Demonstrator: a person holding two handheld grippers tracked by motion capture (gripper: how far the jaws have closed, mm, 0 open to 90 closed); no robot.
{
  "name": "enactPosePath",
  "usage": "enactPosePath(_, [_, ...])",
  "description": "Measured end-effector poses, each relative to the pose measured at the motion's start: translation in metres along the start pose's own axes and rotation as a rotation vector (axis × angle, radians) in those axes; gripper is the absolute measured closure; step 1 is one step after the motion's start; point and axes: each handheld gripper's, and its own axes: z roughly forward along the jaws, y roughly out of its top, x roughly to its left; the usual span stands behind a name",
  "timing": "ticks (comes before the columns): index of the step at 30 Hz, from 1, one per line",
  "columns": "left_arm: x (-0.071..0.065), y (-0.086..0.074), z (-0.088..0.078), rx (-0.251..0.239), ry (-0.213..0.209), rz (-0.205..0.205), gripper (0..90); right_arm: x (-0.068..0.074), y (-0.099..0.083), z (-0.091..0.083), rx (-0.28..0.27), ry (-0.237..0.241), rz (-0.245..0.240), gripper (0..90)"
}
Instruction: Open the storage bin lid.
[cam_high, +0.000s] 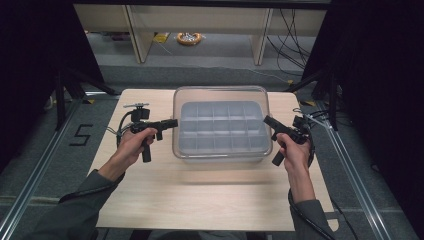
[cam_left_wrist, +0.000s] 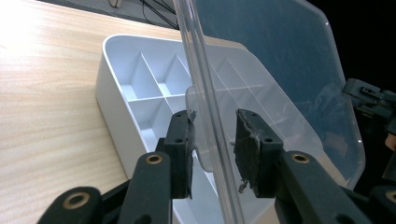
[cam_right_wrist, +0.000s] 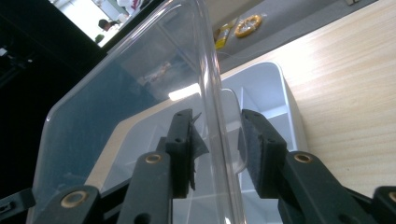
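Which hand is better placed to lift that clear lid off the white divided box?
Neither alone. The left hand-held gripper and right hand-held gripper each straddle one end of the clear lid, which is raised over the box. A level lift likely needs both.

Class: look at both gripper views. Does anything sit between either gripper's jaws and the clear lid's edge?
Nothing visible does. The left gripper and right gripper each have the clear lid rim straight between their pads, above the white divided tray.

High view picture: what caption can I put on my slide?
Two claws, left claw and right claw, lift a clear lid off a white divided box.
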Motion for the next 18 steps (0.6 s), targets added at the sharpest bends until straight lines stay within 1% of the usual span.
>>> enactPosePath(1, [0.0, 0.0, 0.0, 0.0, 0.0, 0.0, 66.4, 0.001, -0.001, -0.002, -0.003, 0.002, -0.008, 66.4])
enactPosePath(2, [-0.001, -0.005, -0.004, 0.006, -0.002, 0.007, 66.5, 0.004, -0.003, -0.006, -0.001, 0.0, 0.009, 66.4])
enactPosePath(3, [-0.001, -0.005, -0.004, 0.006, -0.002, 0.007, 66.6, 0.003, -0.004, -0.008, -0.002, -0.002, -0.019, 66.3])
enactPosePath(4, [-0.004, -0.01, -0.007, 0.002, -0.01, 0.013, 66.5, 0.005, -0.006, -0.012, -0.01, 0.008, -0.008, 66.3])
enactPosePath(5, [-0.004, -0.012, -0.009, 0.007, -0.016, 0.021, 66.4, 0.006, -0.006, -0.014, -0.011, 0.014, -0.014, 66.4])
enactPosePath(6, [-0.006, -0.015, -0.009, -0.005, -0.019, 0.007, 66.4, 0.007, -0.008, -0.018, -0.012, 0.017, 0.0, 66.6])
enactPosePath(7, [-0.006, -0.015, -0.009, -0.005, -0.019, 0.007, 66.4, 0.006, -0.009, -0.02, -0.024, 0.019, -0.027, 66.6])
enactPosePath(8, [-0.008, -0.019, -0.012, 0.0, -0.025, 0.018, 66.4, 0.006, -0.01, -0.023, -0.028, 0.017, -0.051, 66.6])
enactPosePath(9, [-0.008, -0.019, -0.012, 0.0, -0.025, 0.018, 66.4, 0.007, -0.012, -0.025, -0.028, 0.016, -0.036, 66.6])
enactPosePath(10, [-0.01, -0.024, -0.014, 0.001, -0.037, 0.018, 66.4, 0.005, -0.013, -0.028, -0.033, 0.018, -0.059, 66.8])
enactPosePath(11, [-0.011, -0.027, -0.015, 0.007, -0.043, 0.022, 66.4, 0.007, -0.015, -0.031, -0.032, 0.023, -0.028, 67.0])
enactPosePath(12, [-0.011, -0.028, -0.016, 0.01, -0.044, 0.029, 66.4, 0.005, -0.017, -0.034, -0.039, 0.025, -0.043, 67.1])
enactPosePath(13, [-0.012, -0.031, -0.017, 0.015, -0.053, 0.03, 66.4, 0.006, -0.019, -0.036, -0.034, 0.027, -0.019, 67.1])
enactPosePath(14, [-0.012, -0.032, -0.017, 0.014, -0.062, 0.024, 66.4, 0.004, -0.021, -0.038, -0.048, 0.025, -0.044, 67.1])
enactPosePath(15, [-0.012, -0.034, -0.018, 0.026, -0.061, 0.031, 66.3, 0.005, -0.023, -0.04, -0.048, 0.026, -0.027, 67.2])
enactPosePath(16, [-0.014, -0.036, -0.018, 0.012, -0.066, 0.019, 66.1, 0.005, -0.026, -0.042, -0.047, 0.028, -0.017, 67.2])
enactPosePath(17, [-0.014, -0.037, -0.019, 0.018, -0.065, 0.03, 66.2, 0.001, -0.028, -0.043, -0.056, 0.027, -0.047, 67.2])
enactPosePath(18, [-0.014, -0.037, -0.019, 0.018, -0.065, 0.03, 66.2, 0.002, -0.03, -0.045, -0.048, 0.027, -0.025, 67.2])
